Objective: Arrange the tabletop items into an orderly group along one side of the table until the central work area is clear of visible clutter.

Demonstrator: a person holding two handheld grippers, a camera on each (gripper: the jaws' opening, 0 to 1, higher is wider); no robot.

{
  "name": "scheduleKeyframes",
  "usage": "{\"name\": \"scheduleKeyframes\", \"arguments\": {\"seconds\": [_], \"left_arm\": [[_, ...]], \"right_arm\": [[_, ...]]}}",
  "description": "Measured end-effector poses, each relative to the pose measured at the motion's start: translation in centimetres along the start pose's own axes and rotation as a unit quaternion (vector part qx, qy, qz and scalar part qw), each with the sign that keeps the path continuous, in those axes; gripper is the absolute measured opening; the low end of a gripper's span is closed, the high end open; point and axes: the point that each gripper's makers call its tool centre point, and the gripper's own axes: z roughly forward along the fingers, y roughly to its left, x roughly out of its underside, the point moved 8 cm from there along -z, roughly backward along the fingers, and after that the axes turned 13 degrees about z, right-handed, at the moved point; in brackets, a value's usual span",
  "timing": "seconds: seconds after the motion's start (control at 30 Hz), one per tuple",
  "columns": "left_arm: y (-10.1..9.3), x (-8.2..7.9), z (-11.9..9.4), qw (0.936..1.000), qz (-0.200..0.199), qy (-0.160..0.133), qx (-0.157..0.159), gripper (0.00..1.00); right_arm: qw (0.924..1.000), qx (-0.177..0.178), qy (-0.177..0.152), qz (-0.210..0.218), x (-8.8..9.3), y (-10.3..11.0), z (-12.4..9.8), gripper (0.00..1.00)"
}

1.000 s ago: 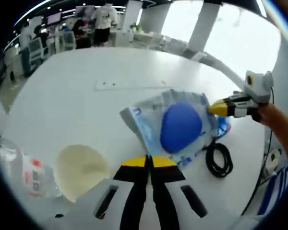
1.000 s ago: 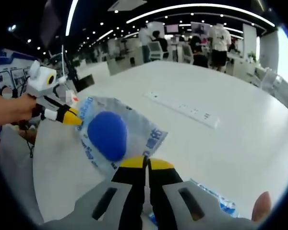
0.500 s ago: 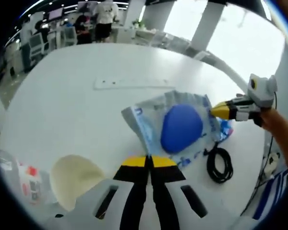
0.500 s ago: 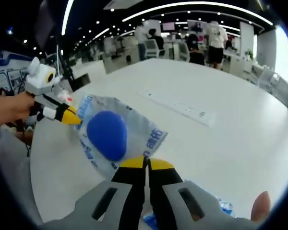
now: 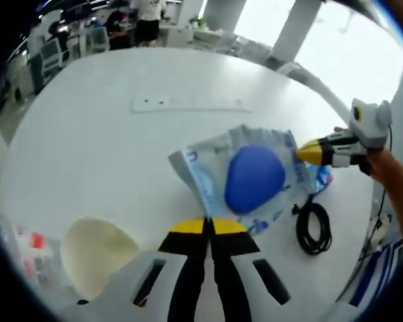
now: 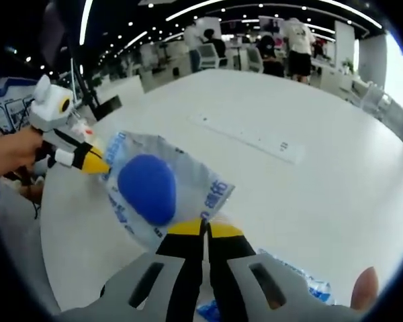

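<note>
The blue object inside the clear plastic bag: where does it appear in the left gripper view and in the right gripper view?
Left gripper view: the blue object sits right of centre, just above the yellow jaw tips.
Right gripper view: the blue object sits left of centre, above the yellow jaw tips.
Shared landmark: the white power strip lies beyond the clear plastic bag.

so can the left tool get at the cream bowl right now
Probably not yet: the left tool is shut on the clear plastic packet with the blue object, though the cream bowl sits close, unobstructed.

clear bottle [image 5: 27, 258] blurred and cut off at the edge, blue packet [image 6: 302, 285] partly behind the right tool's body
</note>
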Motion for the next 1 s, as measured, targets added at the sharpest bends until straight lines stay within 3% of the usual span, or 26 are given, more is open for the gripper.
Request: {"name": "scheduleKeyframes", "arguments": {"seconds": [0.67,1.0], "left_arm": [[0.0,0.3,1.0,0.9995,0.010,0.029,-0.004,0.00],[-0.1,0.5,1.4,0.9987,0.031,0.038,-0.014,0.01]], "right_arm": [[0.9990,0.006,0.043,0.015,1.3,-0.5,1.2,0.02],[0.9983,0.015,0.057,0.001,1.6,-0.5,1.6,0.02]]}}
